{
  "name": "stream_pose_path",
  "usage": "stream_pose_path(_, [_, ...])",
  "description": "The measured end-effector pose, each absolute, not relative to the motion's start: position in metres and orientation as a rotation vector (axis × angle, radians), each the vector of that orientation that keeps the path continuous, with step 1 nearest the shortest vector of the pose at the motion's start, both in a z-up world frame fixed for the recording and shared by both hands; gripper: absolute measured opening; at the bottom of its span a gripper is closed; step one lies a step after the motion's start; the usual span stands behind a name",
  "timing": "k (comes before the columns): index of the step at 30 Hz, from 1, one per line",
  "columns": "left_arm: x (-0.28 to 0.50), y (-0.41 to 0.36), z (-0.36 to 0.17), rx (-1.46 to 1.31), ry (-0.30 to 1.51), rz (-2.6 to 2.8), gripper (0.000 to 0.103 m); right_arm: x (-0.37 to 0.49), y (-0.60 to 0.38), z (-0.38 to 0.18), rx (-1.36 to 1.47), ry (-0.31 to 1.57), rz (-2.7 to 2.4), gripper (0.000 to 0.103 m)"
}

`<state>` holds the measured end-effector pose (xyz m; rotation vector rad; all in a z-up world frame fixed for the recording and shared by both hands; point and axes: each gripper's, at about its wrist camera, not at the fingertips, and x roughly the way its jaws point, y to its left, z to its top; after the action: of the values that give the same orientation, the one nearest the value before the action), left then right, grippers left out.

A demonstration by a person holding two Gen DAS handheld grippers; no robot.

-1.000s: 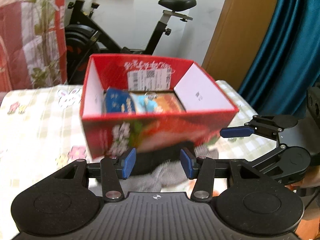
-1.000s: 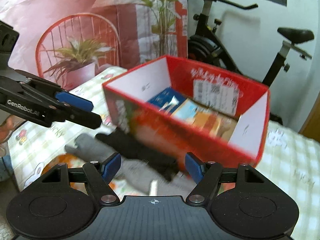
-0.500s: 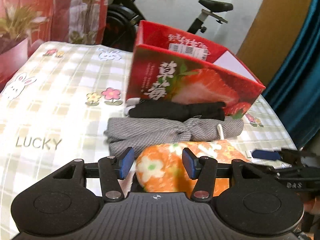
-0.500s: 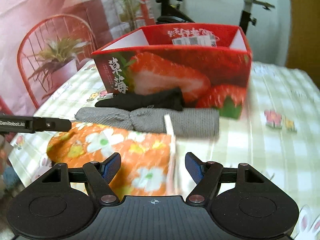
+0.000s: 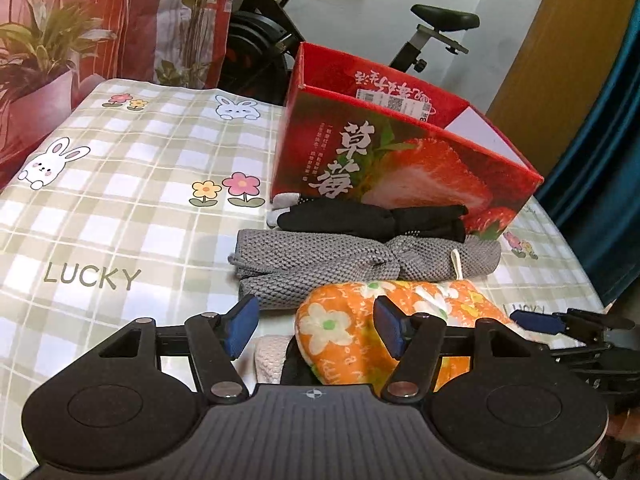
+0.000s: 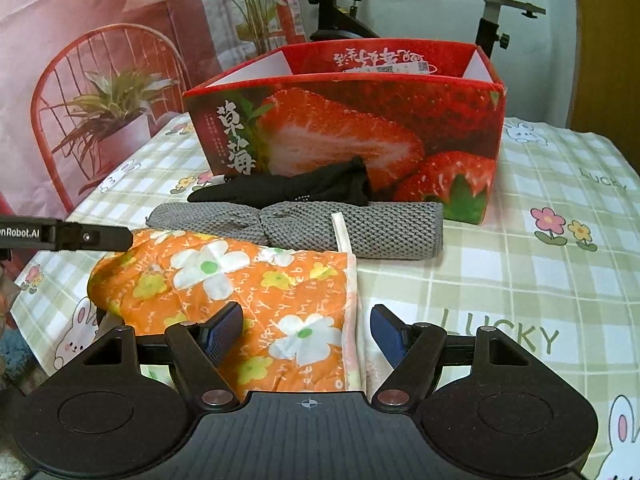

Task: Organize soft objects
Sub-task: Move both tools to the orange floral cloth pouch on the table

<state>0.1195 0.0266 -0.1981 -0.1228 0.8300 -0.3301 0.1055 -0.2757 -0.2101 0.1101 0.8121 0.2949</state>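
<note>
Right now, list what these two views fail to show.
- Contents of the red box: both views, hidden by its front wall.
- Pale knit item: left wrist view, under the orange floral mitt.
- Black gloves: right wrist view, partly behind the grey knit cloth.

Exercise bike (image 5: 400, 36) by white wall (image 5: 360, 0), teal curtain (image 5: 600, 160) right.

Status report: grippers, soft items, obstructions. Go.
Left gripper opening, right gripper open, both empty over orange floral cloth pouch. Grey knit towel, black gloves before red strawberry box. Nothing blocking.
</note>
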Motion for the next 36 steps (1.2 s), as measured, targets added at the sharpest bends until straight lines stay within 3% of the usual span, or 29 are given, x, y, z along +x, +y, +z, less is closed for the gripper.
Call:
stream_pose_path(20, [0.112,0.011,-0.207,-0.091,0.853,-0.387,0.071,0.105,-0.271,-0.218,0.123,0.785,0.327,0.068])
stream_pose_path(36, [0.109,0.022,-0.207,-0.132,0.868,-0.378,0.065,0.094,-0.275,-0.215,0.110,0.773,0.326,0.067])
